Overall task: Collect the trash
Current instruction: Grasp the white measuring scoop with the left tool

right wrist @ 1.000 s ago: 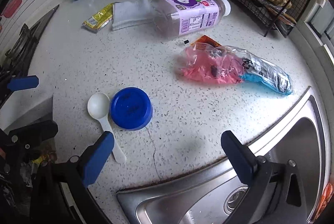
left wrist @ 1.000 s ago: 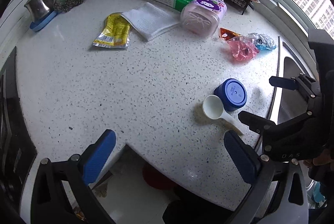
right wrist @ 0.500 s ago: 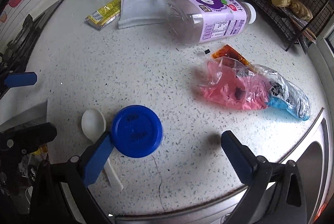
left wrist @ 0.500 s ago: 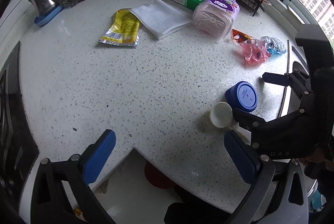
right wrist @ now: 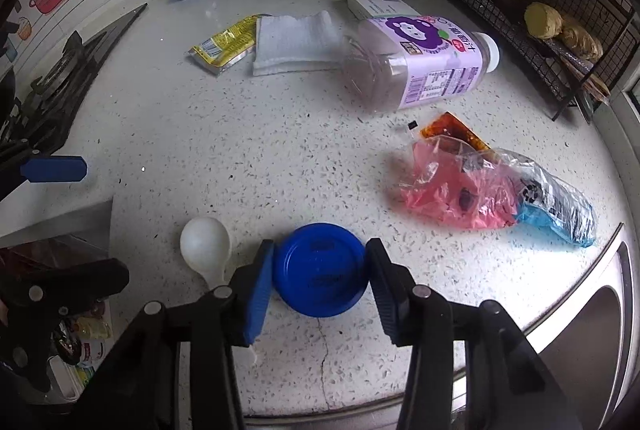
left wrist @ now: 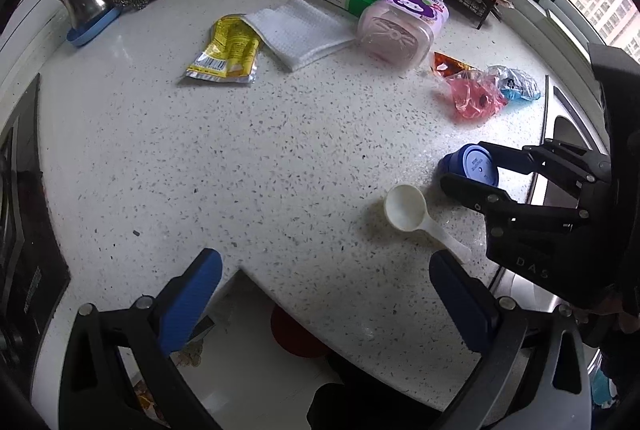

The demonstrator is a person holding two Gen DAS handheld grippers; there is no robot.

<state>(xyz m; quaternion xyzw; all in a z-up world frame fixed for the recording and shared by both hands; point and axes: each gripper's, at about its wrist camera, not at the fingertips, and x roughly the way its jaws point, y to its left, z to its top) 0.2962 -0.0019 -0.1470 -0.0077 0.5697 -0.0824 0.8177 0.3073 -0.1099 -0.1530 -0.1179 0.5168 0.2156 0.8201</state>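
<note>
Your right gripper [right wrist: 320,278] stood wide a second ago with the blue lid [right wrist: 320,280] lying ahead of it; now the lid sits squarely between the fingers, and the jaws are closing on it; the left pad looks to be touching the lid's rim and the right one looks at most just touching, so I judge the grasp is only now forming; the lid itself still lies flat on the counter [right wrist: 200,149], near the edge by the sink [right wrist: 580,330]

The white scoop [right wrist: 205,244] lies just to the lid's left, close beside your left finger; watch that it does not get nudged or caught as you squeeze

Your left gripper [left wrist: 328,306] hangs released with nothing between its fingers, out over the counter's front edge, much where it was a second ago

For the task this means the lid is the first piece being taken; the rest lies untouched on the counter; the pink bag [right wrist: 456,189] with the blue wrapper [right wrist: 556,213] beside it toward the sink, the orange sachet [right wrist: 448,127] just behind the bag, the purple bottle [right wrist: 424,63] on its side farther back, and the yellow packet [right wrist: 226,43] beside the white cloth [right wrist: 296,41]; once the pads bite, lift straight so the lid does not slip out
</note>
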